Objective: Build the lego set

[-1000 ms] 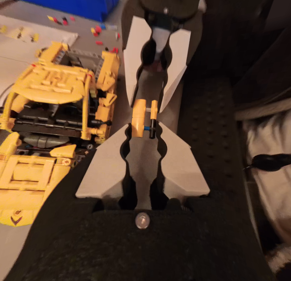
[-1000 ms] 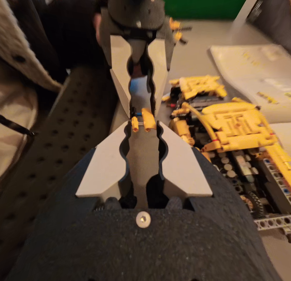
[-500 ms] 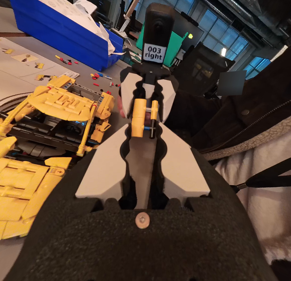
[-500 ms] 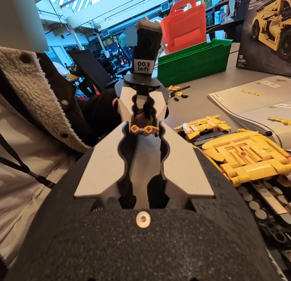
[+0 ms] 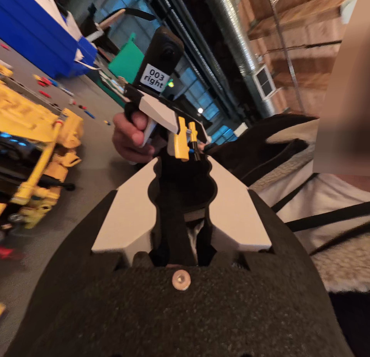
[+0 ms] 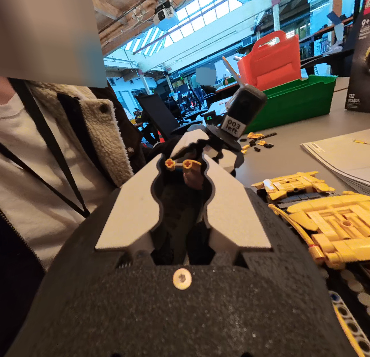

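Observation:
A small yellow piece with a black pin and blue axle [image 5: 181, 142] hangs in the air above the table edge. In the right wrist view the piece [image 6: 183, 164] sits between my right gripper's tips [image 6: 182, 160], which are shut on it. My left gripper [image 5: 183, 160] faces it from the other side, its jaws a little wider than the piece and just below it. The right gripper [image 5: 189, 131] shows side-on in the left wrist view, and the left gripper [image 6: 202, 151] shows tilted in the right wrist view. The part-built yellow car [image 5: 40, 131] [image 6: 320, 223] lies on the table.
A person's hand [image 5: 130, 135] holds the right gripper, with their jacket close behind. On the grey table [image 5: 96, 147] are a blue bin [image 5: 36, 36], loose small parts [image 5: 46, 82] [image 6: 256, 141], a green bin [image 6: 290, 107], an instruction booklet [image 6: 344, 157], and a separate yellow sub-assembly [image 6: 290, 185]. My left and right fingertips are right by each other.
Both grippers have risen and tipped up from the table with the piece between them. The left gripper's jaws have widened and twisted relative to the right gripper. The piece stays fixed in the right gripper.

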Demonstrator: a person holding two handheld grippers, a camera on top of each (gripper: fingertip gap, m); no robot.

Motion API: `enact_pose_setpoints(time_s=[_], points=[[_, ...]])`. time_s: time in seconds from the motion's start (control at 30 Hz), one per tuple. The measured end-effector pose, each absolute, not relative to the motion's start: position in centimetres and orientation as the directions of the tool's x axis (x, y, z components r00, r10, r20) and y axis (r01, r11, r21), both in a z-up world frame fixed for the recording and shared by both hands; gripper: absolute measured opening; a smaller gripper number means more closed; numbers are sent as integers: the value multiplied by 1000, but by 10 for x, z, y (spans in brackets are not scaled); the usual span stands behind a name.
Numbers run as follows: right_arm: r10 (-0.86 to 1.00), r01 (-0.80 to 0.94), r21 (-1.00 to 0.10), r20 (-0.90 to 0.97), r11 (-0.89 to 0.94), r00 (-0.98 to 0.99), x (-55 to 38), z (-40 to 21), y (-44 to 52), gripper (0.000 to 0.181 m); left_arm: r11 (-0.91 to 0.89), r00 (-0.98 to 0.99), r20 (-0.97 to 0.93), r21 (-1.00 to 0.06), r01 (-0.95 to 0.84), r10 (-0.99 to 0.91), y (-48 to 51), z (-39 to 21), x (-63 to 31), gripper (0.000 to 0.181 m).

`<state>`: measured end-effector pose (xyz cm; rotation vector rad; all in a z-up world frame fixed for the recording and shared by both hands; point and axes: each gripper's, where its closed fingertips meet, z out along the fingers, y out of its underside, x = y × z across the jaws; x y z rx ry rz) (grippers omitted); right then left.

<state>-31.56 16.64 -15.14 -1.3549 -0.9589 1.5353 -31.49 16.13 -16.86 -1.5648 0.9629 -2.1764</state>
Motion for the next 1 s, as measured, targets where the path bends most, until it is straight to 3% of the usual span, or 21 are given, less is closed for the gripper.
enact_pose_setpoints(time_s=[0.17, 0.37, 0.57, 0.83, 1.0], points=[[946, -81, -943, -316, -322, -78, -323, -156, 159, 35, -829, -474, 783, -532, -175, -402, 154, -158, -314, 38], [942, -76, -941, -323, -331, -93, -326, -157, 157, 35, -845, -483, 805, -490, -213, -345, 151, -163, -314, 11], [907, -108, -906, -391, -409, -155, -326, -152, 157, 35, -869, -516, 811, -439, -227, -275, 150, -159, -315, 10], [785, -73, -845, -456, -530, -419, -329, -138, 125, 35, -819, -623, 765, -457, -348, -162, 114, -145, -316, 8], [852, -162, -854, -441, -495, -282, -327, -137, 149, 36, -832, -610, 752, -488, -262, -250, 125, -144, -314, 7]])
